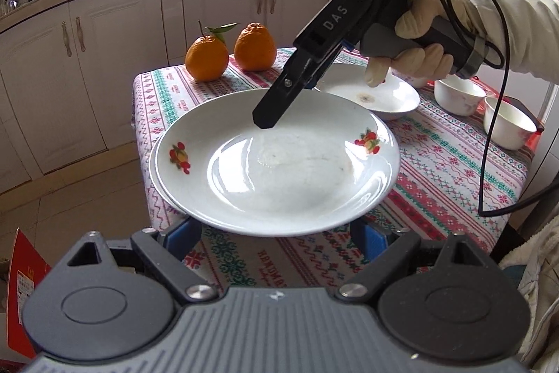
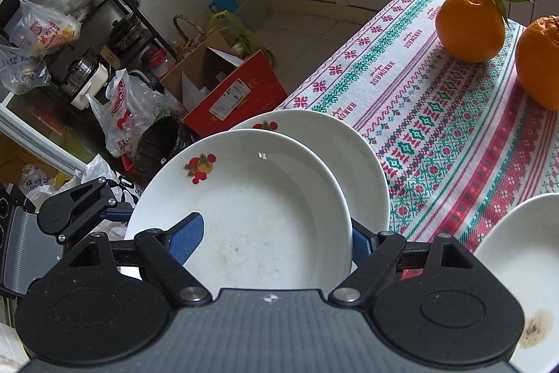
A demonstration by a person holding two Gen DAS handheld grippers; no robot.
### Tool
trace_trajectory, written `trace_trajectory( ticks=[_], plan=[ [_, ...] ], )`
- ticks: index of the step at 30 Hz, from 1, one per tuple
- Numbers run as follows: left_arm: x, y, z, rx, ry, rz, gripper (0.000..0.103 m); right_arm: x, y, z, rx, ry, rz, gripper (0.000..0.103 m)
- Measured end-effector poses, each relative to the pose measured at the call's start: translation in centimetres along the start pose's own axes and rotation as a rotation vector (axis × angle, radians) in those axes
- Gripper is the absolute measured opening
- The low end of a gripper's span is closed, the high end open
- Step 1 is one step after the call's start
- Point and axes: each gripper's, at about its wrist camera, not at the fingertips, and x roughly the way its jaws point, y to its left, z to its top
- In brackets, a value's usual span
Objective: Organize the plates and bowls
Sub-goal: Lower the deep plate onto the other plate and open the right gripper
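Observation:
Two white plates with fruit decals lie stacked at the table's near-left corner; the top plate (image 1: 276,159) (image 2: 244,208) sits offset on the lower plate (image 2: 353,149). My right gripper (image 1: 265,121) (image 2: 276,236) is open, one blue-padded finger above the top plate's far rim, the other below it. My left gripper (image 1: 276,233) is open, its blue fingers (image 1: 185,233) partly hidden under the top plate's near rim. A stained white plate (image 1: 380,97) (image 2: 524,282) lies behind. Two white bowls (image 1: 457,93) (image 1: 506,124) stand at the right.
Two oranges (image 1: 206,56) (image 1: 253,46) sit at the far edge of the patterned tablecloth (image 1: 436,170). The right gripper's cable (image 1: 489,128) hangs over the bowls. Boxes, bags and a shelf crowd the floor left of the table (image 2: 223,86).

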Motion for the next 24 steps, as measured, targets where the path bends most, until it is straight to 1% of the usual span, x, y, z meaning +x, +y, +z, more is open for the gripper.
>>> trace_trajectory(
  ticks=[13, 24],
  plan=[
    [0.8, 1.6, 0.1, -0.005, 0.003, 0.005, 0.092, 1.2, -1.0, 0.6, 0.018, 0.009, -0.016, 0.088],
    [1.2, 1.7, 0.0, 0.000, -0.002, 0.007, 0.092, 0.7, -0.9, 0.3, 0.016, 0.008, -0.044, 0.088]
  ],
)
